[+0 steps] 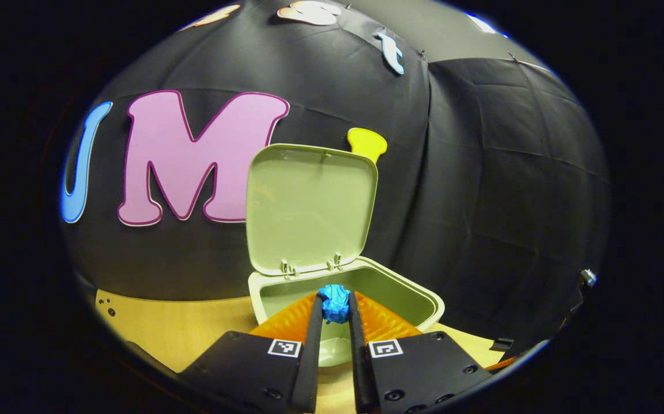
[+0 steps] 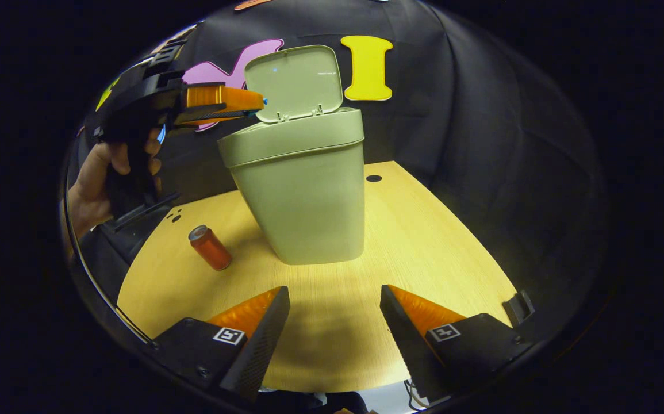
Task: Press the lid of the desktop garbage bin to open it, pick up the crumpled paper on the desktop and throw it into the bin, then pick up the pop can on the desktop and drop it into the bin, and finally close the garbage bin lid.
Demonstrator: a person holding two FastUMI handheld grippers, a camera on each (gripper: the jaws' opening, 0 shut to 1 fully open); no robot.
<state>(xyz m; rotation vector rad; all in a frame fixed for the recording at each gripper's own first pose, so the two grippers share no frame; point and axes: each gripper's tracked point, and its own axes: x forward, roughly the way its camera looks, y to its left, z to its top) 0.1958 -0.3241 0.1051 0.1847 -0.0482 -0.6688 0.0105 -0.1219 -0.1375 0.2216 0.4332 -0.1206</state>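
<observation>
1. L gripper (image 1: pixel 336 307), left gripper view: fingers pressed in on crumpled paper (image 1: pixel 334 303), one per side; blue wad pinched at the fingertips.
2. Paper position rel. to bin (image 1: pixel 418 299): held above the open mouth, just inside the near rim, under the hinge line. Cannot tell whether it touches the rim.
3. Bin lid (image 1: pixel 310 207) stands open, roughly upright, hinged at back edge of bin; its inner face is turned to the L camera.
4. Right gripper view: R gripper (image 2: pixel 335 299) fingers spread wide apart, nothing between them, only bare table (image 2: pixel 423 241) shows in the gap. It sits low, in front of the bin and well apart from it.
5. Bin (image 2: pixel 303 195) upright, about mid-table; pale green, tapers toward the base. Lid (image 2: pixel 296 81) open here too.
6. Pop can (image 2: pixel 210 248): red, standing on table with a slight lean in the fisheye, near bin base on the side toward the L gripper, not touching the bin.
7. L gripper (image 2: pixel 260 103) seen from R cam: up at bin-top height, tips reaching level with the lid hinge. A speck of blue shows at its tip.
8. Hand (image 2: pixel 99 184) wraps the L gripper's handle, out beyond the can as seen from the bin.
9. Small dark hole (image 2: pixel 373 178) in the tabletop just behind the bin.
</observation>
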